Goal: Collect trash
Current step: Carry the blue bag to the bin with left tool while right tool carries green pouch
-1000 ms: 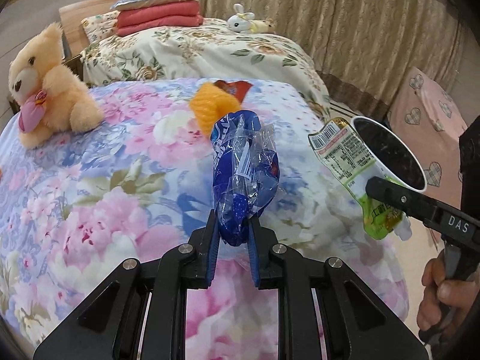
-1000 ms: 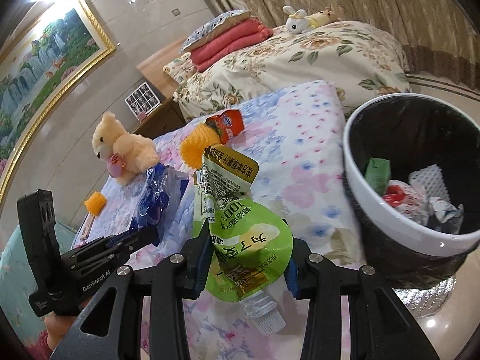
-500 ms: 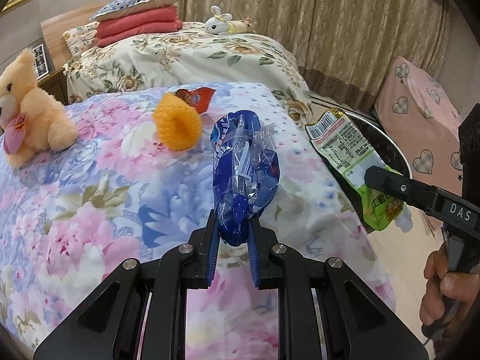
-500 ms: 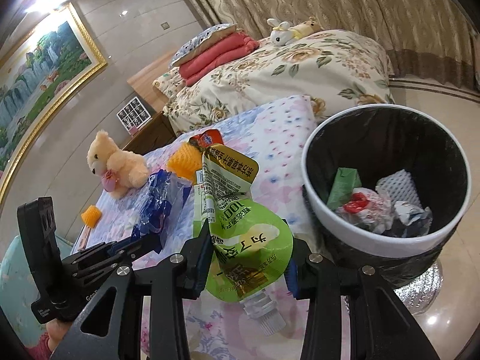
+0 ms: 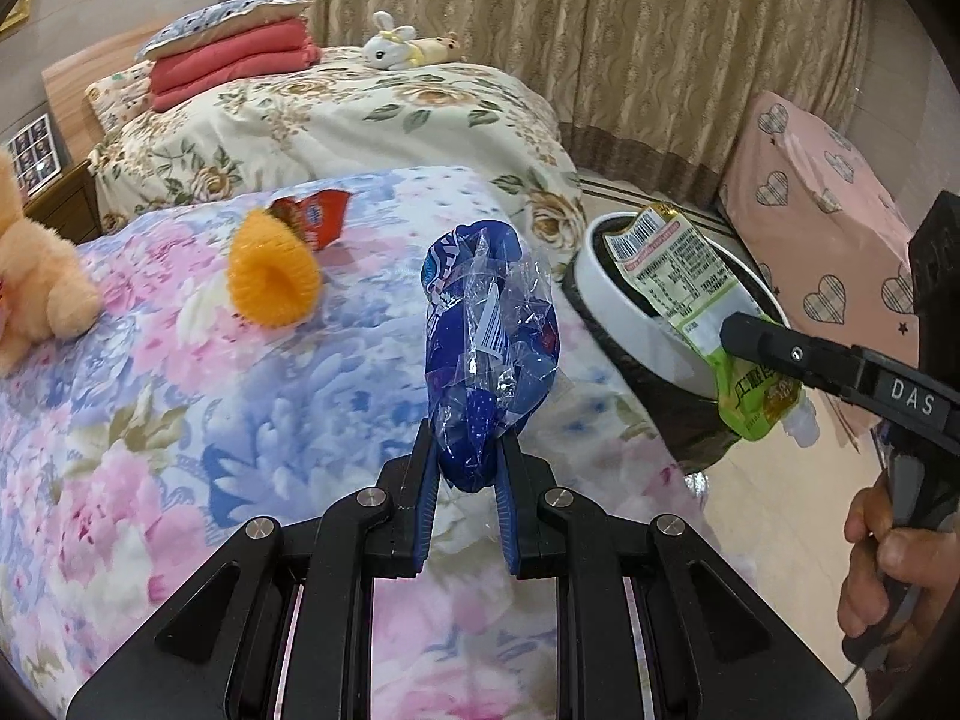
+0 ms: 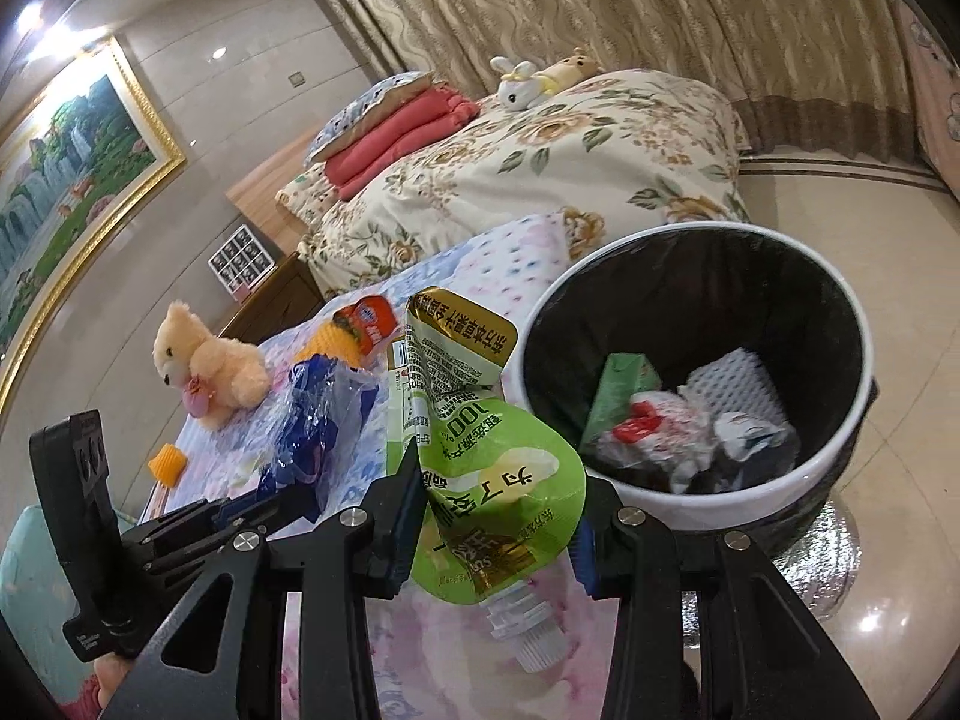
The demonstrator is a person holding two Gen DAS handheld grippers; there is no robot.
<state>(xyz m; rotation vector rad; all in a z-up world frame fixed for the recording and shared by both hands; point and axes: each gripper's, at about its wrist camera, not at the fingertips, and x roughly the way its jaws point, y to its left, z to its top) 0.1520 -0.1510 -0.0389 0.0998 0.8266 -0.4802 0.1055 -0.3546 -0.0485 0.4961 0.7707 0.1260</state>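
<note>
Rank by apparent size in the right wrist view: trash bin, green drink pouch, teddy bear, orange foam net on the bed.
1. trash bin
2. green drink pouch, though it is nearest the camera, so its size is exaggerated
3. teddy bear
4. orange foam net, partly hidden behind the pouch

Teddy bear [image 5: 36,294] cut by left edge – face out of frame. Bin [image 5: 624,324] interior mostly hidden behind green pouch [image 5: 690,294]. Pouch print too small to read. Person's hand [image 5: 888,576] clipped at frame edge, partly behind handle.

Left gripper [image 5: 465,468] jaws clamped on load; right gripper [image 6: 498,531] likewise, both angled downward.
</note>
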